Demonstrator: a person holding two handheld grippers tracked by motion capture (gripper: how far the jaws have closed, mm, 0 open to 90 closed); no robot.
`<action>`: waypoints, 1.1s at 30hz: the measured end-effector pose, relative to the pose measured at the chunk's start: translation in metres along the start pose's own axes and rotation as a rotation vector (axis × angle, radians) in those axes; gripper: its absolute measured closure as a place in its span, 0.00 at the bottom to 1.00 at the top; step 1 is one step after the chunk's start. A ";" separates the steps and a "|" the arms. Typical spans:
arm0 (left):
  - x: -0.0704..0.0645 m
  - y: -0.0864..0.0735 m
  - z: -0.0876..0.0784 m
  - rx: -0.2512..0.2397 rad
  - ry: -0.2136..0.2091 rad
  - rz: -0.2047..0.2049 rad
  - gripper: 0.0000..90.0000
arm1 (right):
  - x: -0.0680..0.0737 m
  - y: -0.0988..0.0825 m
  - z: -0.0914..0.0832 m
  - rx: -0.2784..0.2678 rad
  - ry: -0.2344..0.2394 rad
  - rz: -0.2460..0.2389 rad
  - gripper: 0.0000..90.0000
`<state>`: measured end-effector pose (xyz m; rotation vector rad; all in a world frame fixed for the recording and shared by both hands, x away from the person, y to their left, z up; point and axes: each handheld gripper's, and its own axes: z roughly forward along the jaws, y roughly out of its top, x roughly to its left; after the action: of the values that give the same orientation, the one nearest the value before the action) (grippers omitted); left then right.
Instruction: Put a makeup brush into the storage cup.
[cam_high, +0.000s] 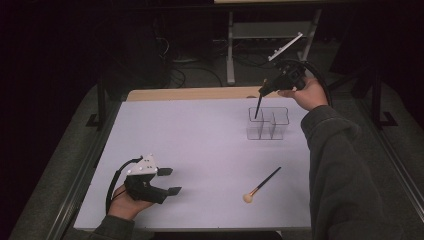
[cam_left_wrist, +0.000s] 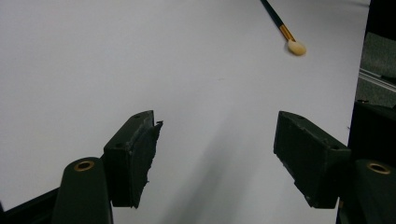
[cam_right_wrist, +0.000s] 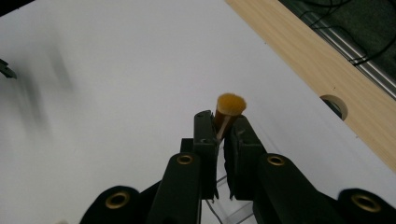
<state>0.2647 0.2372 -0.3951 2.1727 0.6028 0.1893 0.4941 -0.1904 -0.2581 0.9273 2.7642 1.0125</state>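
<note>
Nearest the person, at the front left of the table, the left gripper (cam_high: 172, 181) rests low over the white sheet in the person's left hand (cam_high: 125, 202). Its two black jaws stand wide apart with nothing between them; in the left gripper view (cam_left_wrist: 217, 156) bare white surface shows in the gap.

A little farther in, toward the right, a slim black-handled makeup brush with a gold ferrule and a pale round tip (cam_high: 261, 186) lies flat on the sheet at a slant, well apart from both grippers; the left gripper view catches its tip end (cam_left_wrist: 290, 39) at the upper edge.

Farther back on the right stands a clear plastic organiser box with several compartments (cam_high: 268, 123). Above it the right gripper (cam_high: 264, 90), held in the person's right hand (cam_high: 307, 95), has its jaws clamped on a second brush with a dark handle (cam_high: 258, 108), whose handle points down into a rear left compartment. The right gripper view shows its orange-brown bristle head (cam_right_wrist: 230, 104) standing above the closed jaws.

The white sheet (cam_high: 200, 145) covers a light wooden table (cam_high: 195, 93), whose bare strip shows at the far edge. Beyond lies a dark room with cables (cam_high: 187, 75) on the floor and a grey metal stand (cam_high: 231, 50).
</note>
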 end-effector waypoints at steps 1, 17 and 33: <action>-0.001 0.000 0.000 -0.011 -0.001 -0.009 0.33 | -0.001 -0.001 0.001 0.000 0.002 -0.001 0.92; 0.001 0.000 -0.002 0.004 0.006 -0.003 0.33 | -0.005 -0.008 0.016 0.004 0.014 0.024 0.92; 0.001 -0.001 -0.002 0.007 0.004 -0.001 0.33 | -0.007 -0.015 0.027 0.013 0.018 0.037 0.89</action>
<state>0.2649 0.2397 -0.3944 2.1789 0.6074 0.1911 0.4985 -0.1883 -0.2896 0.9796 2.7811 1.0145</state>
